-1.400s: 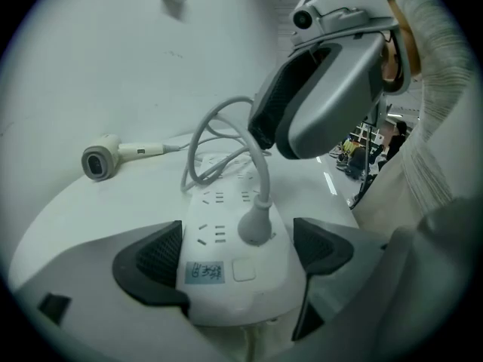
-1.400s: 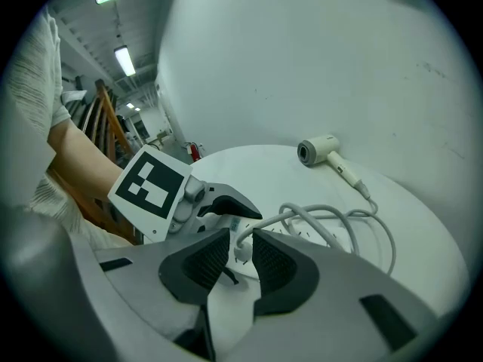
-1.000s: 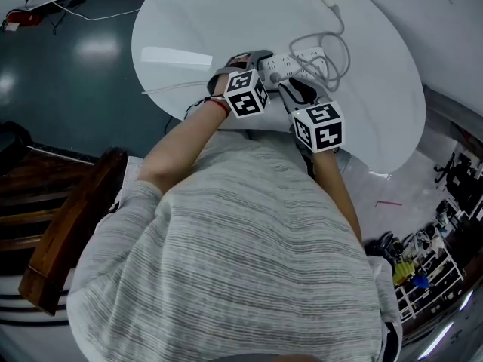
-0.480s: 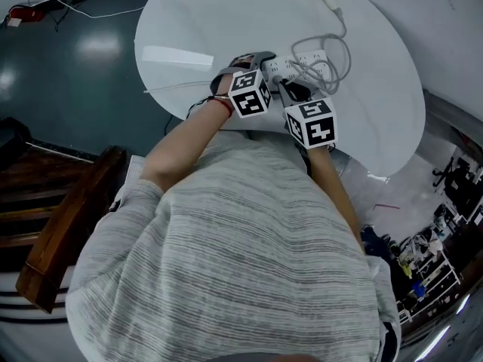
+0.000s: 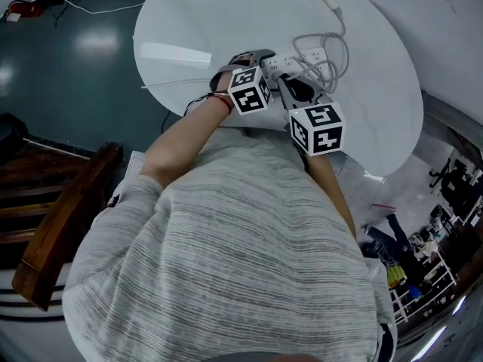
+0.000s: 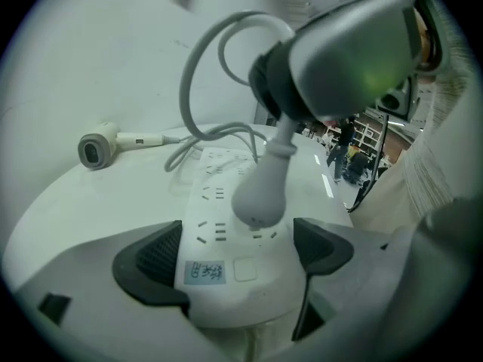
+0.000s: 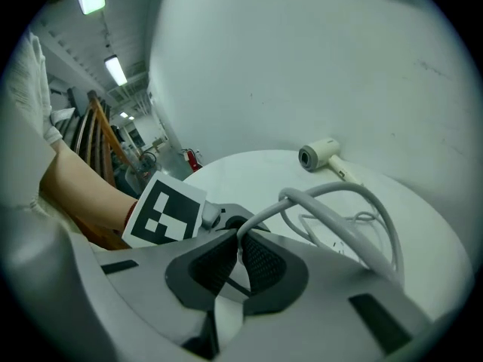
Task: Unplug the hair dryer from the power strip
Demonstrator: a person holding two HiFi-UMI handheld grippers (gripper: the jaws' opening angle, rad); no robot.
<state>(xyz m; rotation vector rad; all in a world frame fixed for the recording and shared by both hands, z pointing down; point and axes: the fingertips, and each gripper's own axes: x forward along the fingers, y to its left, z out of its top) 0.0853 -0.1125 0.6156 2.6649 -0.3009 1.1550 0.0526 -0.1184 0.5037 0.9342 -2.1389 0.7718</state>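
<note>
head view: left gripper (image 5: 263,60) and right gripper (image 5: 293,87) meet at the power strip (image 5: 306,57) on the white table (image 5: 189,21) | left gripper view: jaws clamp the power strip's near end, plug (image 6: 260,194) at its sockets (seating unclear) | right gripper view: jaws nearly together, pinching the plug's neck; hair dryer (image 7: 318,155) lies well beyond

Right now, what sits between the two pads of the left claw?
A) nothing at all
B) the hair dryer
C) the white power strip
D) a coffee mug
C: the left gripper view shows the left claw with a pad against each side of the power strip, while the hair dryer lies farther back.
</note>
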